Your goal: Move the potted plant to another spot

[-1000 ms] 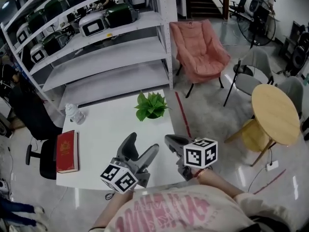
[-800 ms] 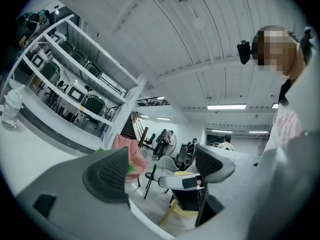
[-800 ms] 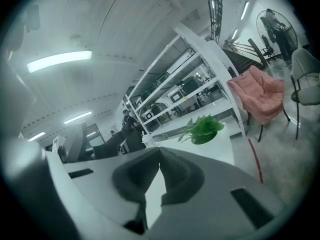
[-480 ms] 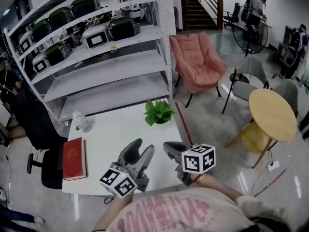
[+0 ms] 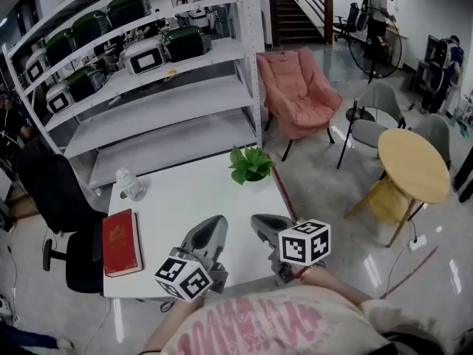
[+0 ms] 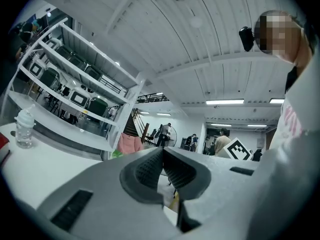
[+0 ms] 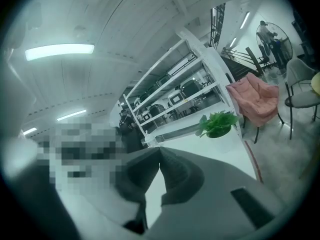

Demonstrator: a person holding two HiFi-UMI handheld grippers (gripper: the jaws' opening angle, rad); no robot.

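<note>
— Gripper status?
— My left gripper (image 6: 162, 154): jaws fully together, nothing between them. My right gripper (image 7: 160, 154): jaws meeting at the tips, likewise empty.
— Potted plant location?
— Potted plant (image 5: 251, 165): upright at the far right corner of the white table (image 5: 185, 205), well apart from both grippers.

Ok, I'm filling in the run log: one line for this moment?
plant: far edge of table, not held | left gripper: shut, empty | right gripper: shut, empty
</note>
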